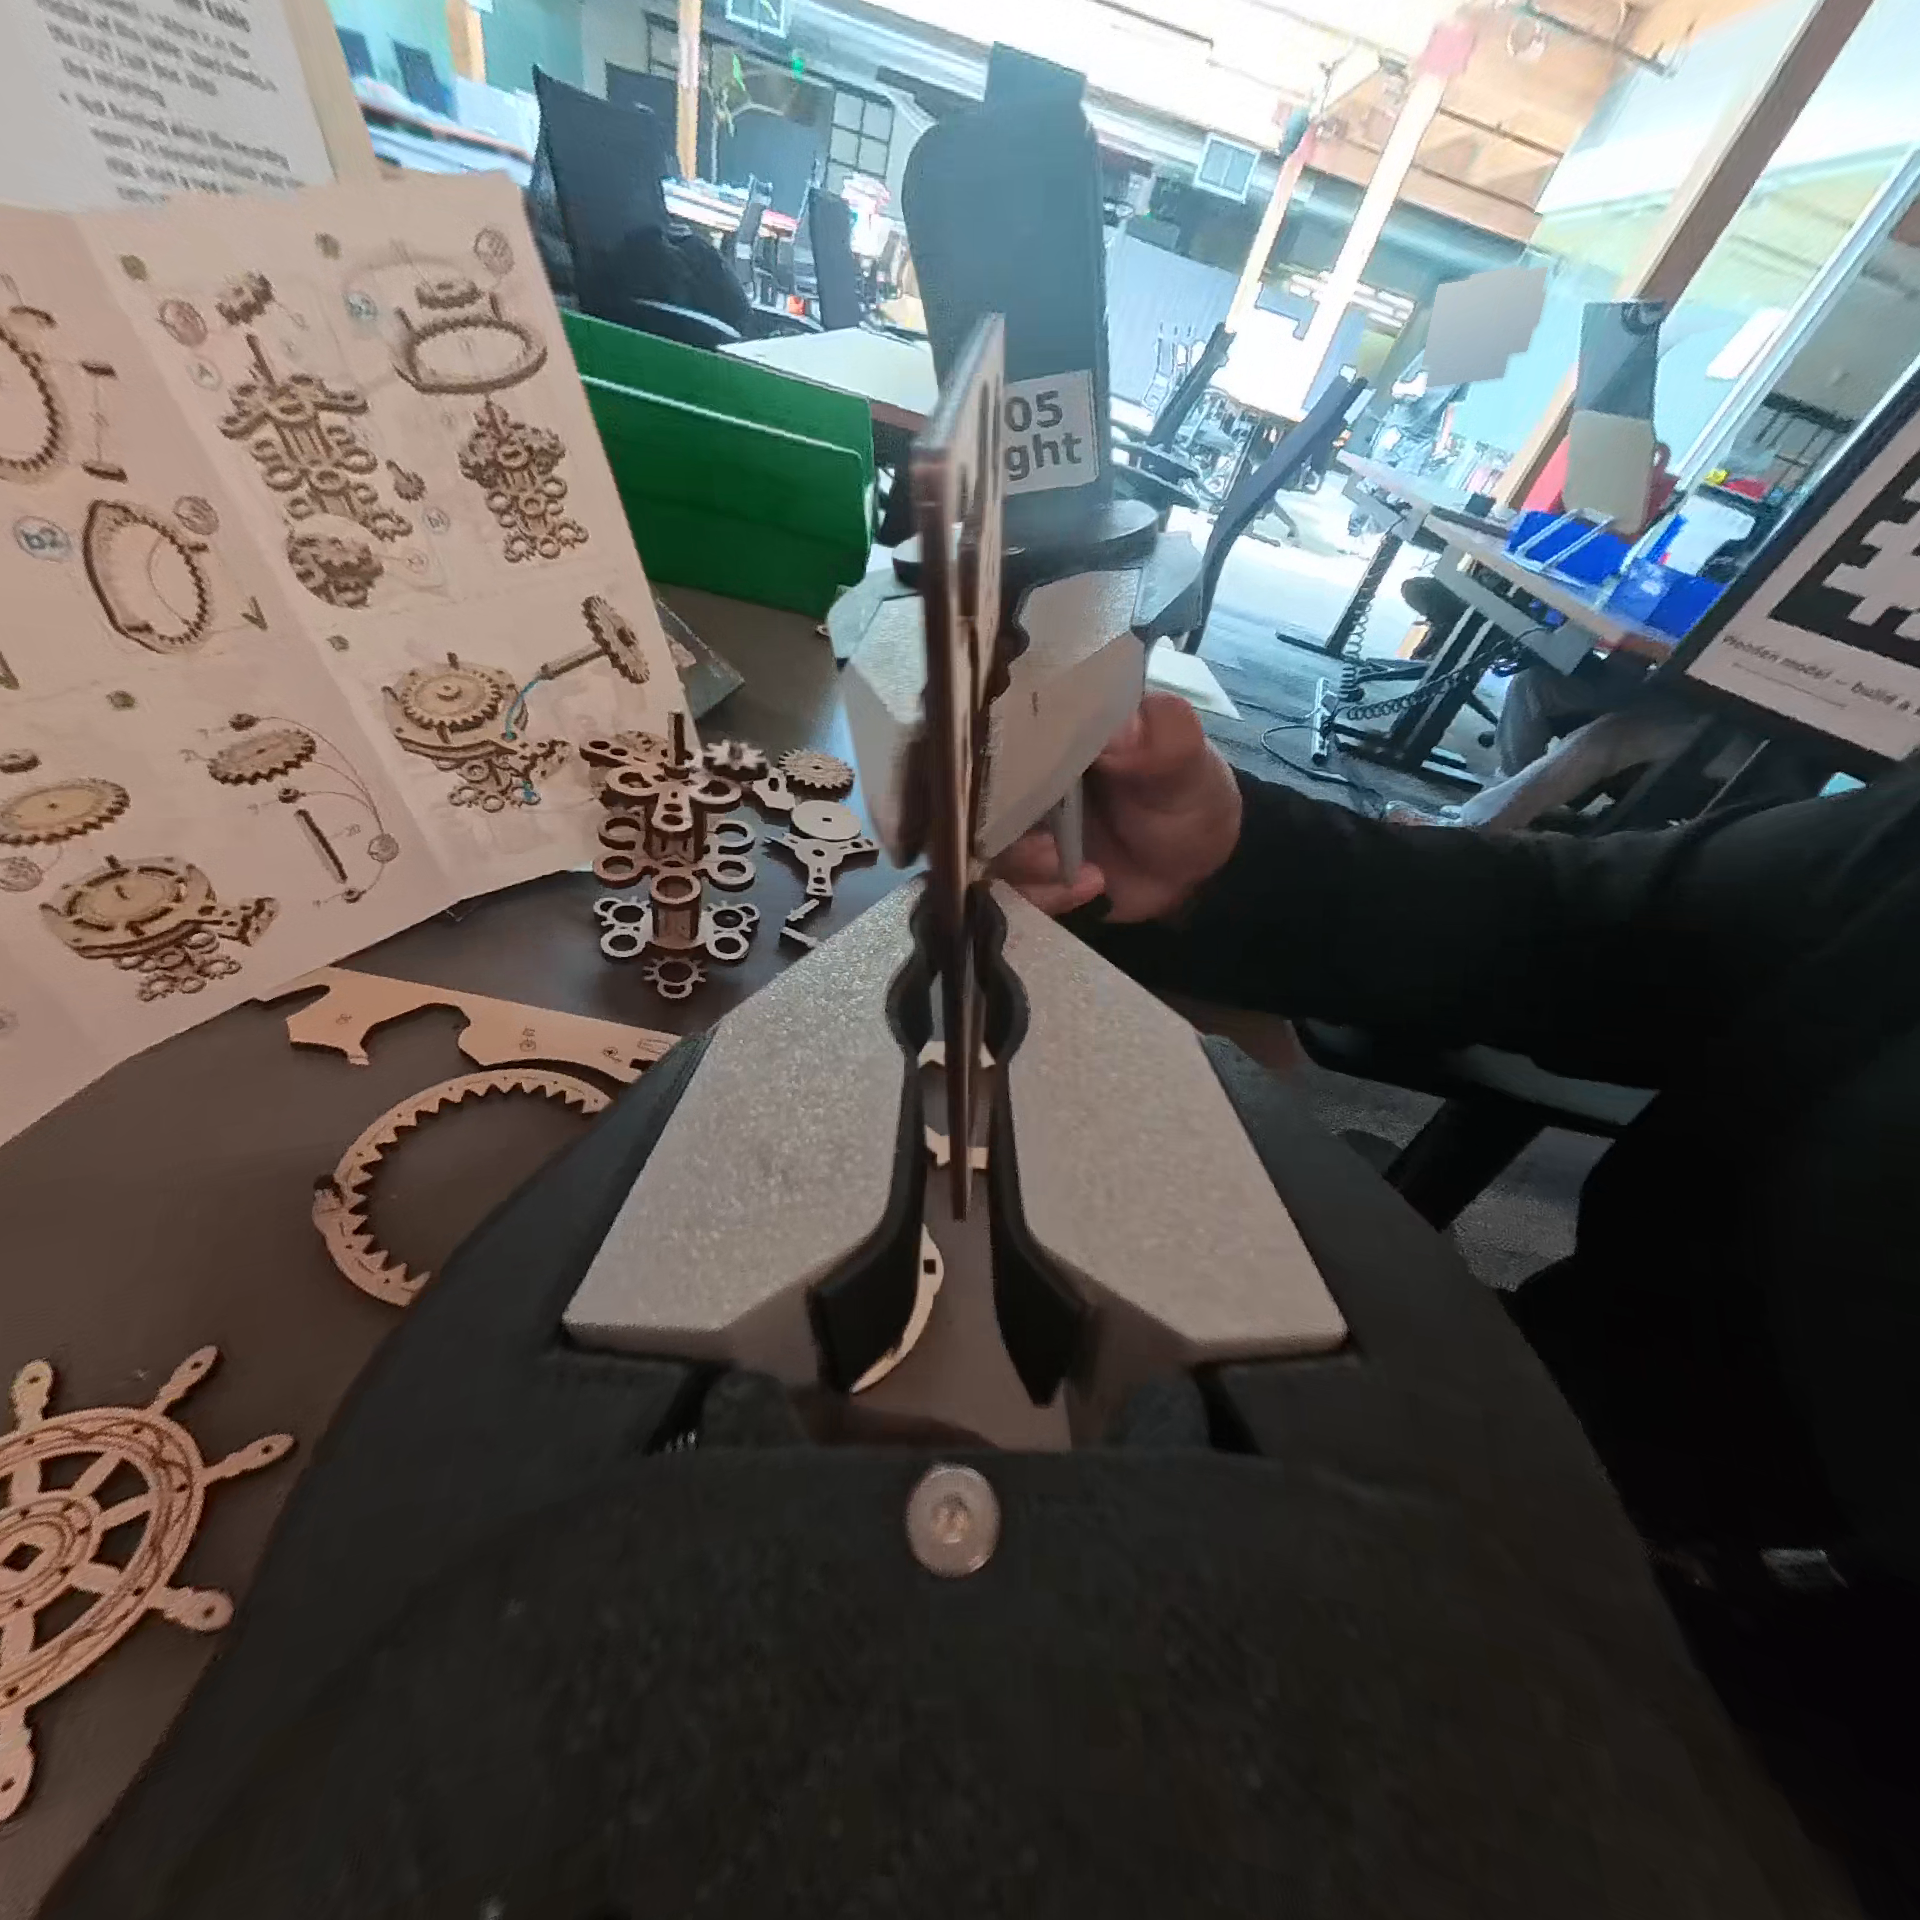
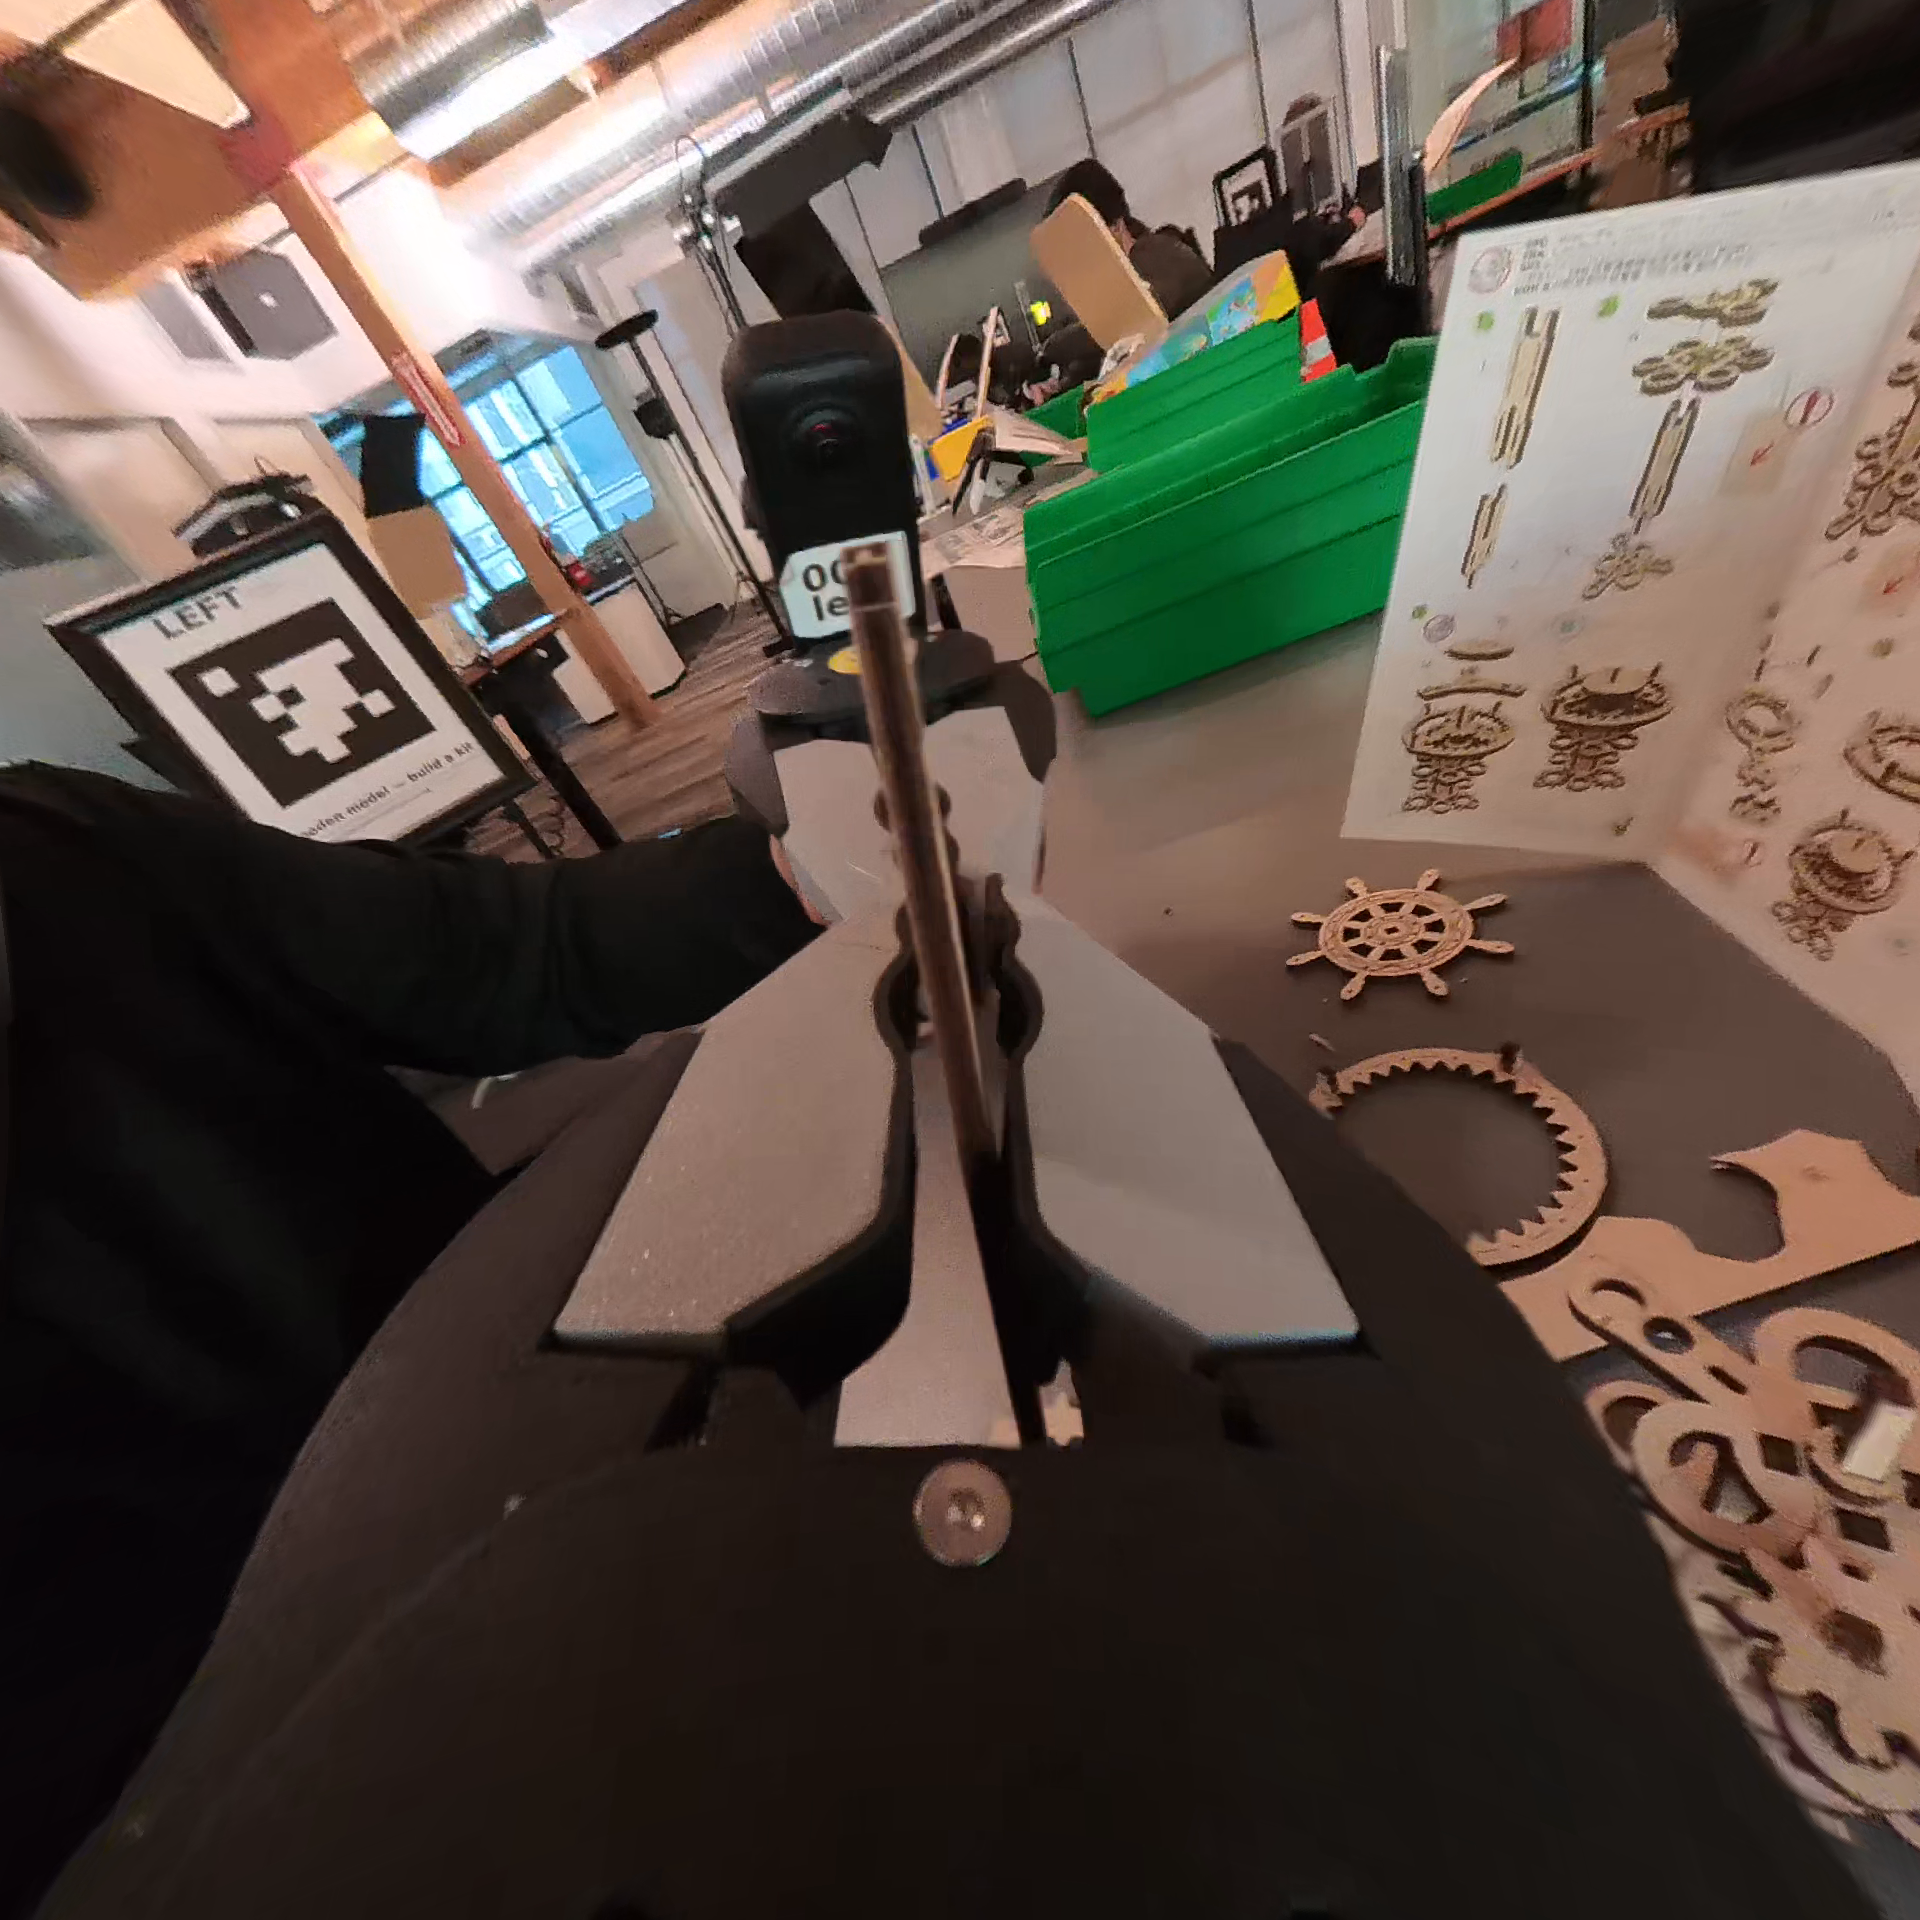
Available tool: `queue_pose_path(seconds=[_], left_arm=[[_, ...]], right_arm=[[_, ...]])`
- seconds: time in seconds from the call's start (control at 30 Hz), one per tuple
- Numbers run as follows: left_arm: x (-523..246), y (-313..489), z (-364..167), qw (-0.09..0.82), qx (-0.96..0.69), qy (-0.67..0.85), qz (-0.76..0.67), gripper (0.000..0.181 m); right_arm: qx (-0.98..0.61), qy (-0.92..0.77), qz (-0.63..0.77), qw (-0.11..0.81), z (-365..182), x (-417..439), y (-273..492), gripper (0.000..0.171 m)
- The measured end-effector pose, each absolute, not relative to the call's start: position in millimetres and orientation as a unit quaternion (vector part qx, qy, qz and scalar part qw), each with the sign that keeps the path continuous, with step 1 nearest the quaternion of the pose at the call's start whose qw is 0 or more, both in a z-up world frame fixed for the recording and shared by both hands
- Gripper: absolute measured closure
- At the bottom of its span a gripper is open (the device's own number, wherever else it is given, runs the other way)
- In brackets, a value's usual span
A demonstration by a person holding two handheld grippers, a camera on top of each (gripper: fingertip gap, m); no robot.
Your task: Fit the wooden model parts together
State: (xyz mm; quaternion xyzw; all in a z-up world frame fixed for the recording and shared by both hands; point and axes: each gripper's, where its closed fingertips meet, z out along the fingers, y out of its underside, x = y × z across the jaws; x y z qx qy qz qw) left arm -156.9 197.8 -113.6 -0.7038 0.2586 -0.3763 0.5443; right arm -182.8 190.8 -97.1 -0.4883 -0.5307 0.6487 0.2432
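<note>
Left hand-held gripper (image 1: 961, 935): fingers closed narrow on a thin wooden sheet (image 1: 966, 665), held edge-on and upright above the surface (image 1: 156, 1226). Right hand-held gripper (image 2: 951, 935): likewise clamped on the same sheet from the opposite side, facing the left one; the sheet's edge runs up between its fingers (image 2: 1122, 1143). A person's hand (image 1: 1143, 810) in a black sleeve grips the right unit's handle.

On the surface, left of the grippers in the left wrist view:
- partly built wooden stack of ringed layers on a centre post (image 1: 670, 842), standing upright;
- loose small gears and flat pieces (image 1: 816, 821) just beside it;
- toothed ring segment (image 1: 436, 1174), lying flat;
- ship's-wheel piece (image 1: 94, 1558), flat, nearest the camera;
- leftover cut-out strip (image 1: 468, 1023) between ring and stack.

Folded instruction sheet (image 1: 291, 540) stands upright behind the parts. Green bins (image 1: 727, 468) sit farther back.
</note>
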Motion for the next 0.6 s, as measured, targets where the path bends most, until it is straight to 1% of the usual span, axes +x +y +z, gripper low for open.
queue_pose_path(seconds=[0.07, 0.1, 0.23, 0.37, 0.53, 0.6], left_arm=[[-159, 198, -111, 0.550, -0.704, 0.259, -0.367, 0.180], [-160, 199, -112, 0.548, -0.708, 0.255, -0.365, 0.180], [-164, 201, -117, 0.515, -0.723, 0.221, -0.405, 0.181], [-164, 201, -120, 0.516, -0.727, 0.219, -0.397, 0.181], [-163, 206, -125, 0.511, -0.736, 0.200, -0.396, 0.180], [-164, 207, -127, 0.519, -0.738, 0.212, -0.375, 0.181]], right_arm=[[-0.497, -0.528, 0.633, 0.269, -98, -185, 197, 0.153], [-0.503, -0.531, 0.622, 0.280, -100, -185, 201, 0.150], [-0.518, -0.545, 0.582, 0.308, -108, -186, 208, 0.147], [-0.531, -0.536, 0.584, 0.299, -110, -188, 211, 0.143], [-0.554, -0.532, 0.560, 0.310, -117, -190, 220, 0.132], [-0.562, -0.536, 0.550, 0.308, -119, -191, 220, 0.130]])
